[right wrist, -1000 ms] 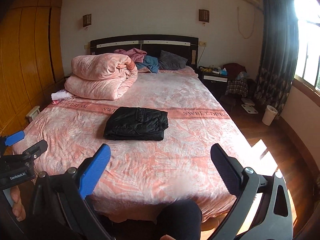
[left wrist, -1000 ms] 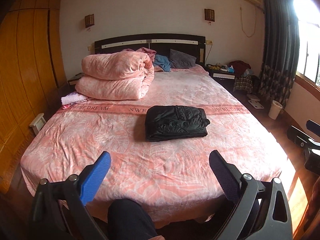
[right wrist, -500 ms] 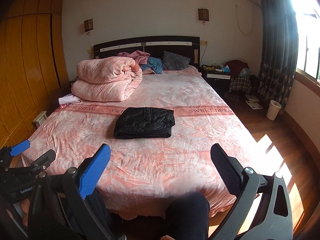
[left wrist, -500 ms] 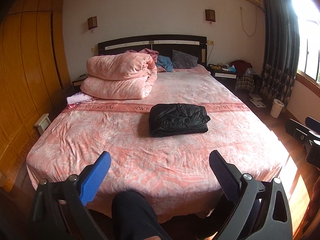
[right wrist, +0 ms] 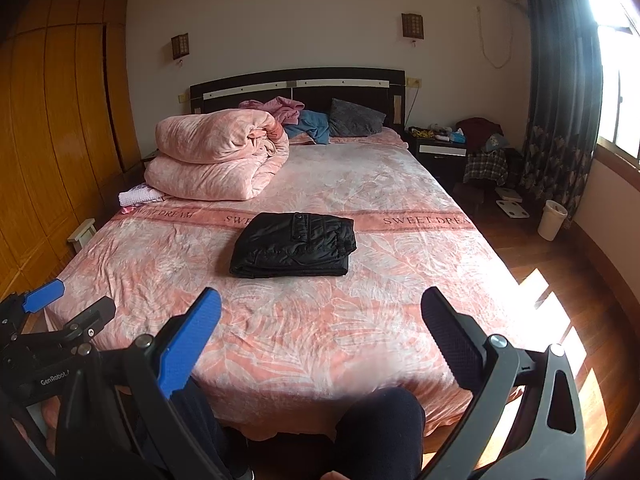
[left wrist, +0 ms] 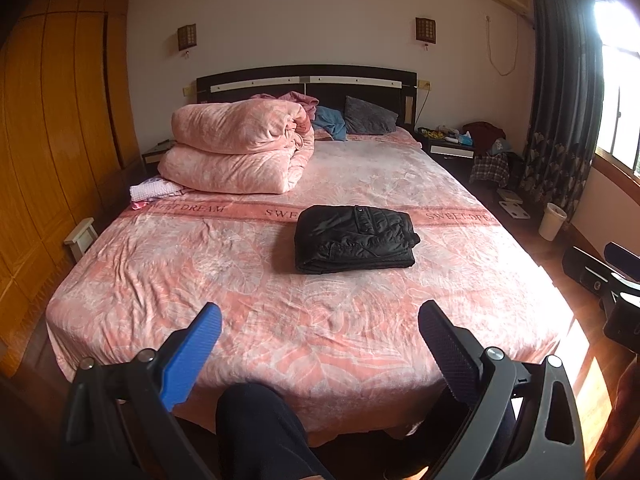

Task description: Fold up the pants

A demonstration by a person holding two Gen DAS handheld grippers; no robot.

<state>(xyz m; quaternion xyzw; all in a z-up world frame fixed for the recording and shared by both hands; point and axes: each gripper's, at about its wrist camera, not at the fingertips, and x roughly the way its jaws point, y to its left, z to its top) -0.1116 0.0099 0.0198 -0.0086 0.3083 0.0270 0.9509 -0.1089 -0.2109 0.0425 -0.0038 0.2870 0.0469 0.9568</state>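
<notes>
The black pants [left wrist: 355, 238] [right wrist: 294, 245] lie folded into a compact rectangle in the middle of the pink bed [left wrist: 224, 280] [right wrist: 400, 280]. My left gripper [left wrist: 320, 330] hangs open off the foot of the bed, well short of the pants, with nothing between its fingers. My right gripper [right wrist: 321, 318] is open too, equally far back and holding nothing. The left gripper [right wrist: 60, 312] shows at the left edge of the right wrist view. The right gripper's edge [left wrist: 620, 280] appears at the right rim of the left wrist view.
A rolled pink duvet [left wrist: 240, 146] lies at the bed's far left with pillows and clothes by the headboard [left wrist: 308, 80]. A person's dark-clad knees [left wrist: 256, 428] [right wrist: 380, 428] are below the grippers. Wooden wardrobe [left wrist: 52, 140] on the left, a nightstand [left wrist: 448, 146] and a white bin [left wrist: 552, 220] on the right.
Both grippers have drawn back and risen from the bed, so the pants look smaller and farther away. Their jaws stayed open and the pants did not move.
</notes>
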